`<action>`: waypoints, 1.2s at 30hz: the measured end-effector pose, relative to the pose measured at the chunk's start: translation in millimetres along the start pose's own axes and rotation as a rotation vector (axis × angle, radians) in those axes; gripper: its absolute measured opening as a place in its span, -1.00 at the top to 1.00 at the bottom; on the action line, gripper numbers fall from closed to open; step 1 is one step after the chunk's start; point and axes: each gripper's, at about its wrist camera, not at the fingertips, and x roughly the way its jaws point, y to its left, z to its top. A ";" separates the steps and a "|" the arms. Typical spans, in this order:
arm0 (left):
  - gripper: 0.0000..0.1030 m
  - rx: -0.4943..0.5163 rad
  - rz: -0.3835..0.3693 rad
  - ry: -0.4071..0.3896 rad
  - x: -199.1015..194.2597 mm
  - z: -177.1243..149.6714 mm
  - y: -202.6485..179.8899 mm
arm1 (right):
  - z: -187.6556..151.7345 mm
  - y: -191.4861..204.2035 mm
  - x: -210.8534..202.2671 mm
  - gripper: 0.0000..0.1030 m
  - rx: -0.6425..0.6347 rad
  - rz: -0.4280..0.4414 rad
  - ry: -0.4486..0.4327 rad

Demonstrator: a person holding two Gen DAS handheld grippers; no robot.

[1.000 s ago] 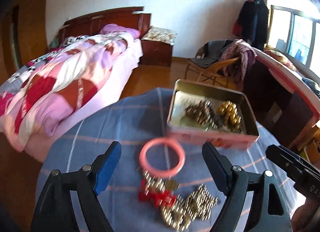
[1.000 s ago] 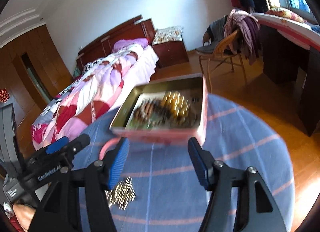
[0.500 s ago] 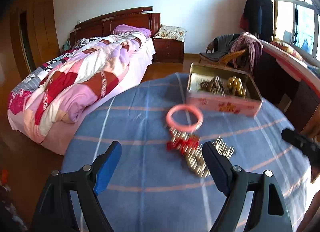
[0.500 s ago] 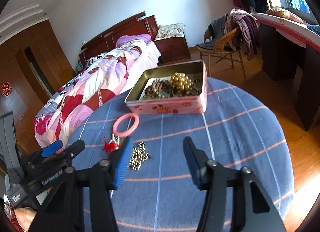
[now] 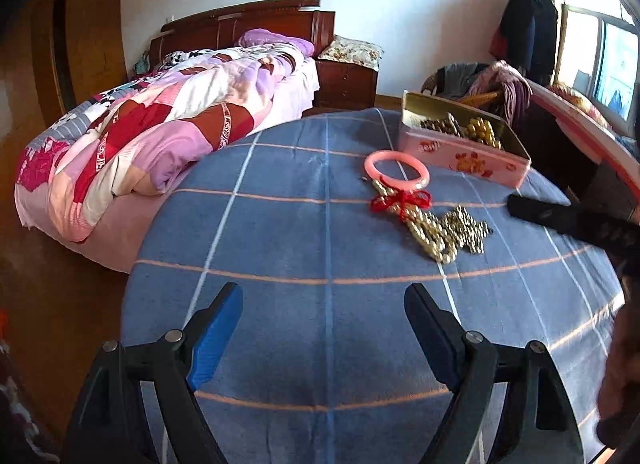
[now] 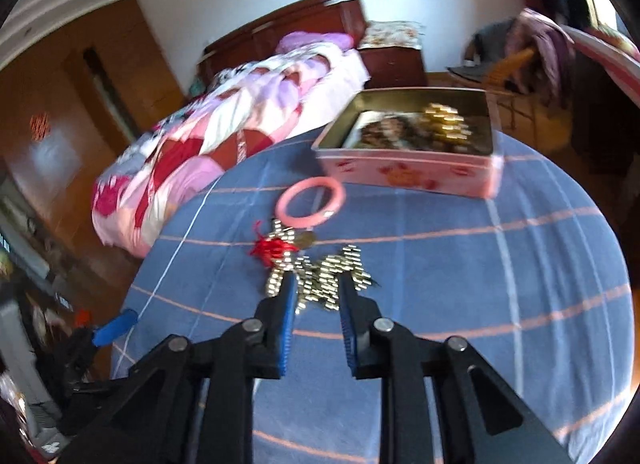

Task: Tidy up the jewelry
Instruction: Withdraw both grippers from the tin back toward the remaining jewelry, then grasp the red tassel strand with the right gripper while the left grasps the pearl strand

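Gold-beaded heaped chain [image 6: 320, 284] is bracketed at the right gripper [image 6: 318, 288] tips, whose jaws have just been narrowing, not visibly pinching; wide-open left gripper [image 5: 324, 304] lies farther.

Your right gripper [image 6: 316, 290] is covering part of the gold bead chain [image 6: 324, 276]; motion blur is smearing the tin [image 6: 408, 172] beyond it

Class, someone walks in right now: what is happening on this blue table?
A person is tidying jewelry with a claw in each hand. The right claw has just been closing around the gold bead chain; whether it grips is unclear. The left claw hangs open, empty. The pink bangle lies beside the open tin.
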 end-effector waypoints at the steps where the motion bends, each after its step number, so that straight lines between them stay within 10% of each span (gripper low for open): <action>1: -0.61 -0.009 -0.002 -0.003 -0.7 0.7 3.1 | 1.9 4.4 10.0 0.38 -0.015 0.006 0.017; 11: -0.61 -0.045 0.003 0.018 9.6 4.4 24.6 | 19.5 28.0 78.8 0.28 -0.122 -0.006 0.127; 14: -0.61 -0.045 0.006 0.025 14.6 5.8 27.1 | 20.4 27.7 88.3 0.76 -0.138 0.014 0.159; 23: -0.61 -0.064 -0.062 0.061 37.3 16.6 18.7 | 28.5 -27.3 3.3 0.80 0.047 0.071 -0.023; 36: -0.61 -0.073 -0.137 0.153 96.9 51.1 -39.3 | 13.7 -74.9 -23.8 0.80 0.134 0.004 -0.041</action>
